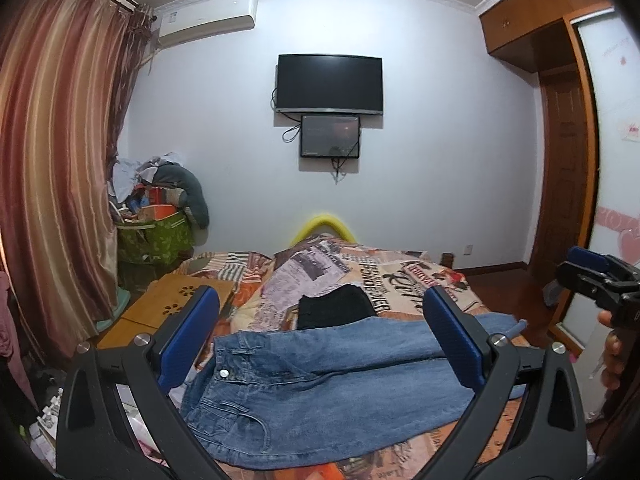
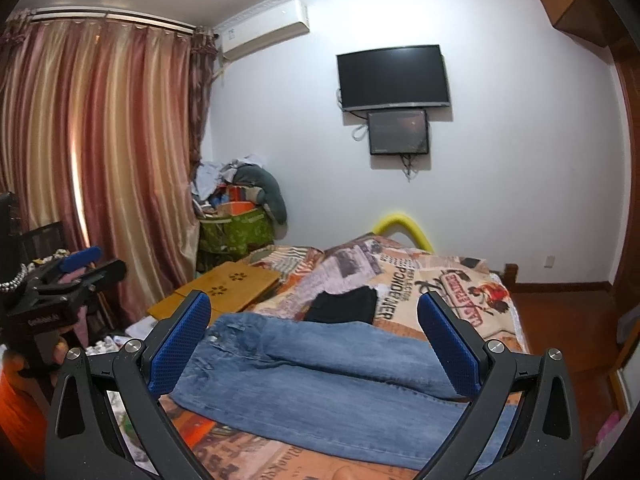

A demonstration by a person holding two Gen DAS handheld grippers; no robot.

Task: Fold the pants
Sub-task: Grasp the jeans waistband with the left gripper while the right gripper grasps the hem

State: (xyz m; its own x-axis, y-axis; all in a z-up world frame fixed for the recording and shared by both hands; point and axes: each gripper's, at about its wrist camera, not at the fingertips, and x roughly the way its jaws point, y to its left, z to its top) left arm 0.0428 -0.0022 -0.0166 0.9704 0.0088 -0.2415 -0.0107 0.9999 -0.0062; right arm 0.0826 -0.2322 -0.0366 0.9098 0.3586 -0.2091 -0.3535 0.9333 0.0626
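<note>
Both claws, left claw point(image 1: 320, 344) and right claw point(image 2: 316, 344), gape empty above unfolded jeans point(image 1: 320, 384) on the bed point(image 1: 400, 276); folding hasn't begun.

Blue jeans point(image 1: 320, 384) flat on bed

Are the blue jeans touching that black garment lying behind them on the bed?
Cannot tell. In both wrist views the black garment meets the far edge of the blue jeans with no bedspread showing between, but the low angle could hide a gap.
</note>
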